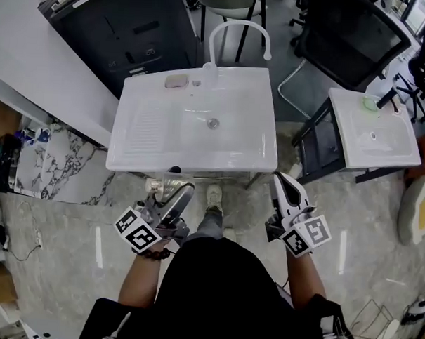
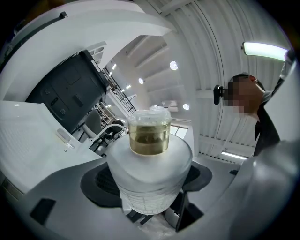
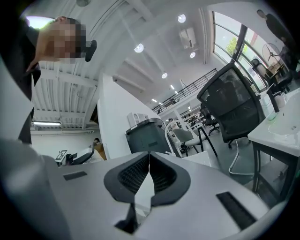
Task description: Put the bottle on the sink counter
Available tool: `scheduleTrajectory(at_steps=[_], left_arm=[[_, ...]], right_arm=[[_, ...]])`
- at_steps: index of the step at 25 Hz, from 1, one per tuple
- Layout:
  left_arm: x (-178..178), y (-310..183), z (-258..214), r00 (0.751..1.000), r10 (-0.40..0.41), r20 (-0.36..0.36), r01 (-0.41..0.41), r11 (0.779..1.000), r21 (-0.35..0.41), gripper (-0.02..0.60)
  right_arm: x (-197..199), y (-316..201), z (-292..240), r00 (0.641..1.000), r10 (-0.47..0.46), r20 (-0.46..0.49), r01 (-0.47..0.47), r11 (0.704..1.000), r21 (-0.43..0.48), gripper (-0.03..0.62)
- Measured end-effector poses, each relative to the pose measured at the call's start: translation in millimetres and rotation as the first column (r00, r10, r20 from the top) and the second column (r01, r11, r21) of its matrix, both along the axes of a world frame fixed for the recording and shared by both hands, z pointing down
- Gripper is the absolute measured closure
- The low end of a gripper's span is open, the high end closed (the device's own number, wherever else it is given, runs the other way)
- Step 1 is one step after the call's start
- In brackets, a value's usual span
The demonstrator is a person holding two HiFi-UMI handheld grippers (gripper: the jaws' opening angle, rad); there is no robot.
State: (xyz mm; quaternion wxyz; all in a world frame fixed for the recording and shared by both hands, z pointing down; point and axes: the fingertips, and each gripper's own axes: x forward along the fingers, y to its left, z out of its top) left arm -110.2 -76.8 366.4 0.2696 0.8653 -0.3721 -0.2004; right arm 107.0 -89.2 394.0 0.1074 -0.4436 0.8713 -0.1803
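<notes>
Left claw (image 1: 181,197): jaws wide apart, pads clamped on the body of a frosted bottle (image 2: 150,164) with a clear, yellowish top, which points away along the jaws. Right claw (image 3: 149,174): jaws closed tip to tip, nothing between them. Both claws are held out level in front of the person, above a marbled floor (image 1: 77,208) and just short of the near edge of the white sink bench (image 1: 147,127). The bottle is in the left claw, not on the bench. The bench has a ribbed drainboard at left, a basin (image 1: 213,123) at centre, a curved white tap (image 1: 236,29) and a small soap dish (image 1: 176,81) at the back. A second white sink (image 1: 372,133) stands to the right.
</notes>
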Motion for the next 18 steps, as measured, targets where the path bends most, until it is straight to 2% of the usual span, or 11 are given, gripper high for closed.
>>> scheduleTrajectory(at_steps=[9, 18], left_arm=[[20.0, -109.7, 9.1, 0.993, 0.104, -0.052, -0.105, 0.995, 0.001, 0.23], [46.4, -202.7, 14.5, 0.974, 0.223, 0.047, -0.225, 0.973, 0.051, 0.23]], right_arm=[[11.2, -75.9, -9.4, 0.995, 0.073, -0.066, -0.071, 0.997, 0.025, 0.563], [6.9, -159.8, -21.6, 0.992, 0.112, -0.065, -0.11, 0.993, 0.034, 0.563]])
